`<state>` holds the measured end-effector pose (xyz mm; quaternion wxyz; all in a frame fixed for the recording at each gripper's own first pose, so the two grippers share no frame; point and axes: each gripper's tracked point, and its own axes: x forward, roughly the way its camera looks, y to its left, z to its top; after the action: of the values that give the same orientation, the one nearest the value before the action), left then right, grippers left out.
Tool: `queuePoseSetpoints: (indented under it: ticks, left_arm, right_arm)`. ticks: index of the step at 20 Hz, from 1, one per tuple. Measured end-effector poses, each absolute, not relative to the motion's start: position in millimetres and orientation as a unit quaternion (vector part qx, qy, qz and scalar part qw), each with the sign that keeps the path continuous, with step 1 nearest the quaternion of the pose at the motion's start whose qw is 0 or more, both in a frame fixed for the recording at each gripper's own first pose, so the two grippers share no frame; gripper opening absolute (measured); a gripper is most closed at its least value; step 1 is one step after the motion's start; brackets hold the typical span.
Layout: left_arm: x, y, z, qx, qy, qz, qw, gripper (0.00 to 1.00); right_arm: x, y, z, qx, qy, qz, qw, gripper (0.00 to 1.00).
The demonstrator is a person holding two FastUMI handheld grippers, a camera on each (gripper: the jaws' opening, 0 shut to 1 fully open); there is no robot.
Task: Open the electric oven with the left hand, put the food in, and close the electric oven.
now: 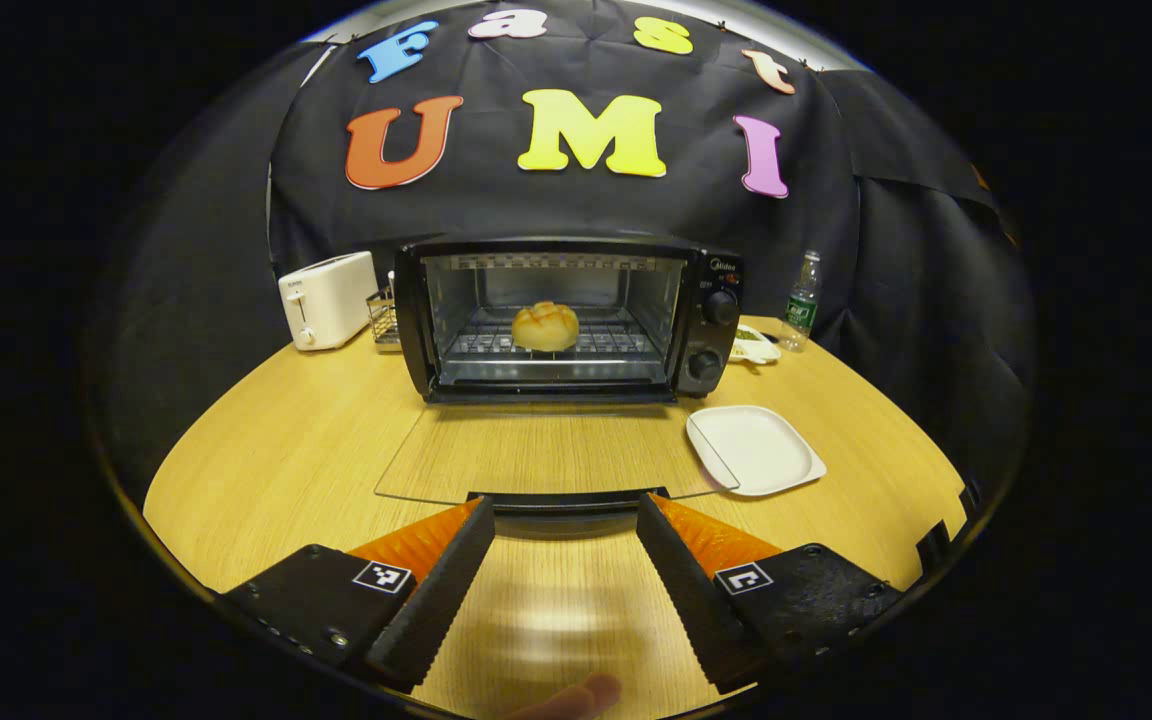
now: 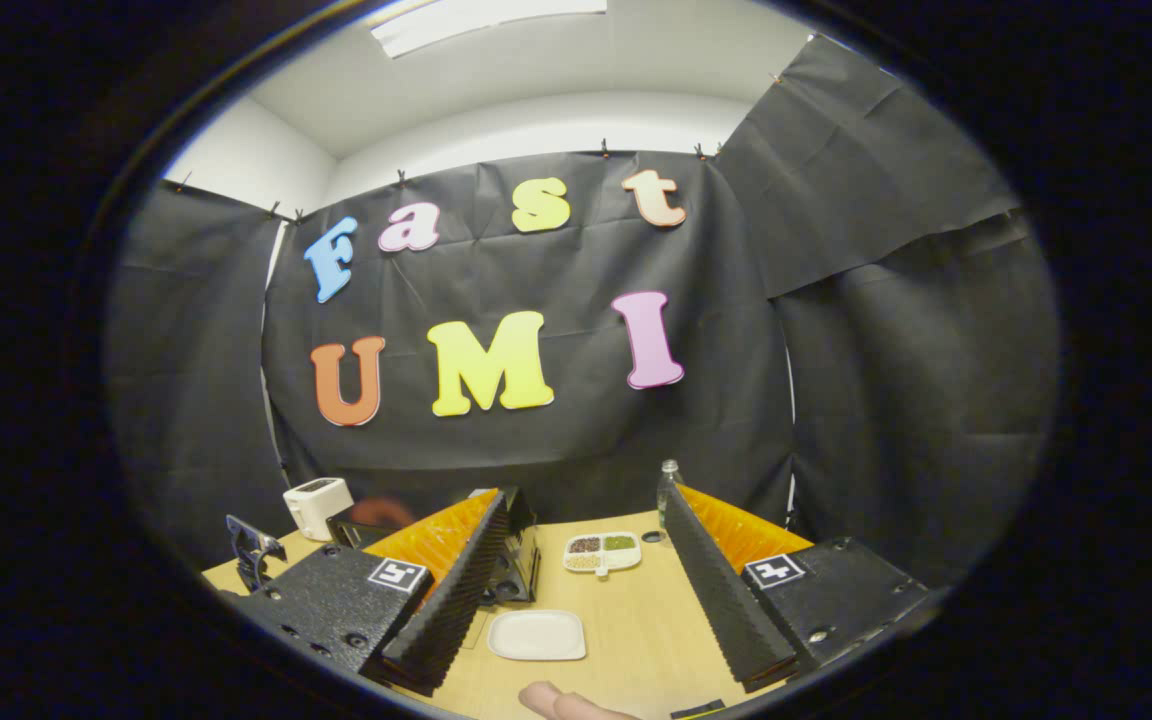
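Note:
The black electric oven [image 1: 711, 300] stands at the back of the wooden table, and its glass door [image 1: 546, 450] lies folded down flat toward me. A golden bun [image 1: 545, 326] rests on the wire rack inside the cavity. My left gripper [image 1: 564, 508] hovers open just above the table, and its fingertips flank the door's black handle [image 1: 564, 500] without pressing on it. My right gripper [image 2: 591, 498] is open, holds nothing and is raised and tilted up toward the wall. Part of the oven [image 2: 524, 555] shows behind its left finger.
An empty white square plate [image 1: 756, 450] [image 2: 537, 634] lies right of the door. A white toaster [image 1: 326, 298] and a wire holder [image 1: 383, 318] stand left of the oven. A water bottle [image 1: 802, 300] and a sectioned dish [image 2: 602, 551] are on its right.

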<state>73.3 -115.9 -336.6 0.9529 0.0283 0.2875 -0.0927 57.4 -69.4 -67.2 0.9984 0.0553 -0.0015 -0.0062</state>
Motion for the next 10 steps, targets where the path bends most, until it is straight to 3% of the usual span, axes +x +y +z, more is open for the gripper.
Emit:
queuePoseSetpoints:
  ticks: [10]
  left_arm:
    - [90, -112, -378, 0.03, 0.356, -0.078, 0.931, 0.94]
  right_arm:
    - [47, -81, -55, 0.034, -0.024, -0.013, 0.999, 0.94]
